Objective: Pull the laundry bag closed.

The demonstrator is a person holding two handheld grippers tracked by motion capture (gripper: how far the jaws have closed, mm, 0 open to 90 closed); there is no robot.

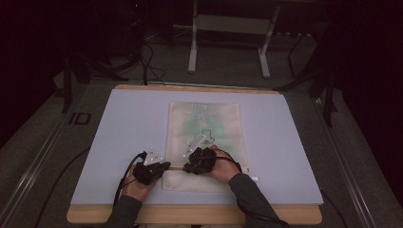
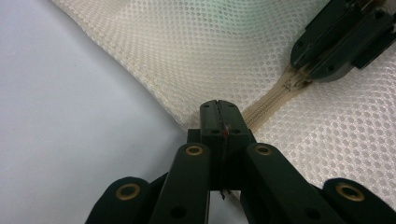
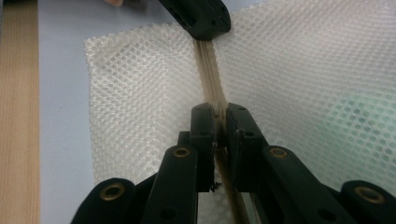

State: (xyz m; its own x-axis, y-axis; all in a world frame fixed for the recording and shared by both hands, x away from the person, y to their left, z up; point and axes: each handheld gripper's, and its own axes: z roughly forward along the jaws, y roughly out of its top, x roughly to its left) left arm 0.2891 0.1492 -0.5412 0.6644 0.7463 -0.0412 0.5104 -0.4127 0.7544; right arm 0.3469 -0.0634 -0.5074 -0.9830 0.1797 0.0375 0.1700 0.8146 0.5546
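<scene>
Wide worktop point(image 1: 119, 142) covered in pale lavender-blue sheet, wooden edge along the bottom of the high view. At frame centre, lying flat on it: a cream-white rectangular mesh zip bag point(image 1: 204, 123), something green and a dark-outlined shape dimly visible through the netting in its upper half; contents too blurred to name. Across the bag's lower part, a beige zipper track point(image 2: 268, 105) running sideways, just above the bottom edge of the bag in the high view.

Left tongs point(image 1: 161, 166) at the bag's lower left edge, right tongs point(image 1: 189, 166) just beside it, further in along the track. In the left gripper view, left tongs point(image 2: 218, 108) fully closed, nipping the mesh edge right at the end of the zipper, probably to anchor the bag so that it does not slide. In the right gripper view, right tongs point(image 3: 219, 116) clamped on the zipper track, closed as far as the small beige zipper slider point(image 2: 295, 83) between the pads allows. Likely reason for the pairing: one end pinned, the other pulling the slider along, so the bag opens or shuts without bunching.
</scene>
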